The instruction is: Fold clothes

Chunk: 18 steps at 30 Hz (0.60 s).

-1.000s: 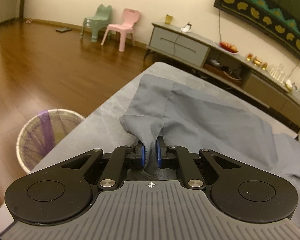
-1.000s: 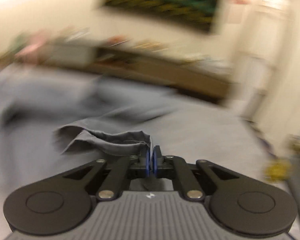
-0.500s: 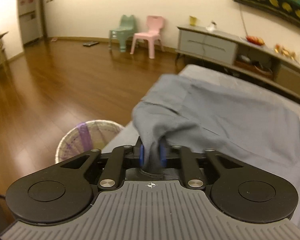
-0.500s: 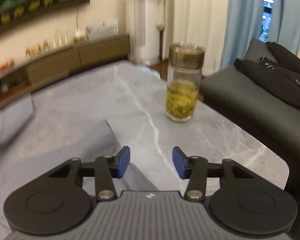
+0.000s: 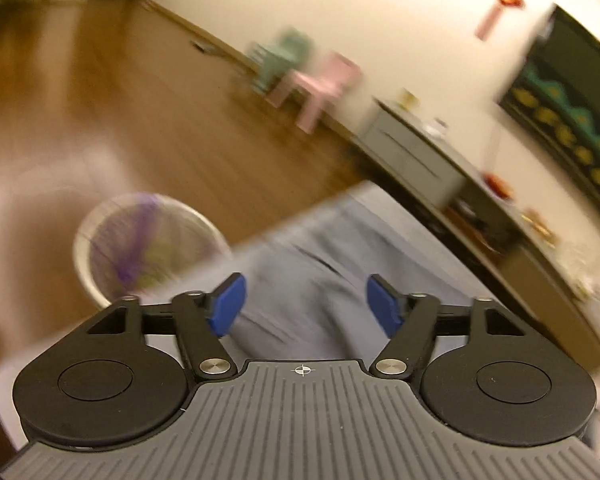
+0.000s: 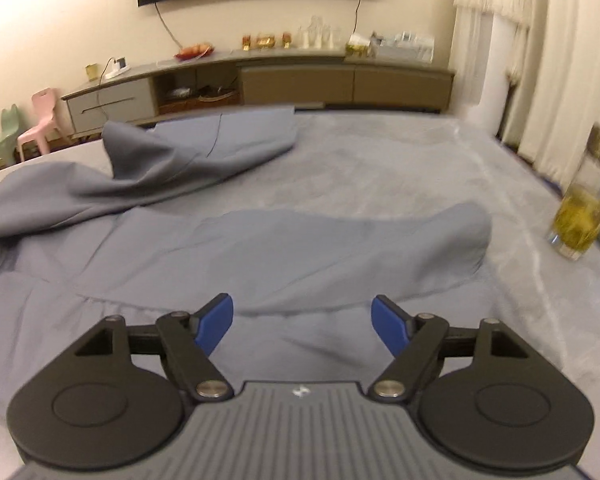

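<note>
Both tongs have let go since a second ago: back then each was pinched on a fold of the grey garment, and now my left tongs (image 5: 304, 304) and right tongs (image 6: 302, 326) have just been opening and stand wide apart, nothing pressed by their blue pads (image 6: 216, 322). Cloth shows in the gap of each, but it lies below on the worktop and I see no contact with either pad.

From the right wrist view, the grey garment (image 6: 228, 248) is spread over the grey marbled worktop (image 6: 380, 160). One part lies flat just ahead of the tongs with a rounded folded edge toward the right; another part is rumpled and raised at the far left, running back toward the far edge. A glass jar of yellow-green liquid (image 6: 580, 220) stands on the worktop at the right, well apart from the garment.

The left wrist view is blurred and tilted. I make out the garment (image 5: 312, 280) at the worktop's near-left edge, and a round wastebasket (image 5: 148, 244) on the wooden floor (image 5: 120, 120) beside it.
</note>
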Each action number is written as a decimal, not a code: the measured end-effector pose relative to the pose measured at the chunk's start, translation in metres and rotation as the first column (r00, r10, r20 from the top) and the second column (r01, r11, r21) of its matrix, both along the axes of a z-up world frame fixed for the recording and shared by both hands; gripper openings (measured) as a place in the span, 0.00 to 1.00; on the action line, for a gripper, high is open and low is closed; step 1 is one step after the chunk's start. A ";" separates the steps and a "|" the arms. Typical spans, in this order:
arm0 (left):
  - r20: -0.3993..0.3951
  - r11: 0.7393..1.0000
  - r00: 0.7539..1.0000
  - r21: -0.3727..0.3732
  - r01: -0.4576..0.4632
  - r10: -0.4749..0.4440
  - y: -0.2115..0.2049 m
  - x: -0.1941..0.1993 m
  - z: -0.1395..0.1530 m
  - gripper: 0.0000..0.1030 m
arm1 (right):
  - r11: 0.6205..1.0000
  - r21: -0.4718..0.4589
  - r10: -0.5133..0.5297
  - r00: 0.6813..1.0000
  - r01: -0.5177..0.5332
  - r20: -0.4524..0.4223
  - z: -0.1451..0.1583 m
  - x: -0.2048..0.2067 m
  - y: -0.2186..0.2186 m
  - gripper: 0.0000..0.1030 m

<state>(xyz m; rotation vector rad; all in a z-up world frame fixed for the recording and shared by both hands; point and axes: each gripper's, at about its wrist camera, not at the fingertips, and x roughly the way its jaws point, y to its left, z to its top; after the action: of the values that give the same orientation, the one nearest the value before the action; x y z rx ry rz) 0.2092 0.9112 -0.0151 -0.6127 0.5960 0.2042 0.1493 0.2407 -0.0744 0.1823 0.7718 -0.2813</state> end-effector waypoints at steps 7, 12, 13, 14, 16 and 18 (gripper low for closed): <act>-0.233 0.979 0.960 0.096 0.179 -0.153 -0.059 0.088 -0.050 0.08 | 0.986 0.155 -0.061 0.998 0.060 0.000 -0.002 -0.005 -0.014 0.76; 0.297 0.952 0.909 -0.001 0.306 -0.291 -0.047 0.059 0.020 0.00 | 0.976 0.166 -0.142 0.990 0.138 0.010 -0.013 -0.006 -0.027 0.76; 0.457 0.943 0.839 0.003 0.332 -0.297 -0.036 0.032 0.046 0.00 | 0.973 0.168 -0.165 0.986 0.160 0.015 -0.014 -0.007 -0.031 0.76; 0.536 0.937 0.792 -0.004 0.350 -0.294 -0.016 0.012 0.053 0.00 | 0.967 0.176 -0.192 0.981 0.185 0.020 -0.014 -0.009 -0.036 0.76; 0.439 0.954 0.874 -0.103 0.282 -0.211 0.014 -0.002 0.025 0.00 | 0.951 0.198 -0.249 0.968 0.239 0.030 -0.014 -0.014 -0.046 0.76; 0.250 0.964 0.959 -0.192 0.185 -0.134 0.040 -0.004 -0.008 0.00 | 0.924 0.248 -0.307 0.951 0.289 0.036 -0.014 -0.020 -0.059 0.76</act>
<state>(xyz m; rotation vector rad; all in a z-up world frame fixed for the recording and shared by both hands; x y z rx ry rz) 0.2050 0.9516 -0.0233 -0.7807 0.4380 -0.0869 0.1295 0.1817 -0.0883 0.5406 0.7014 -0.4676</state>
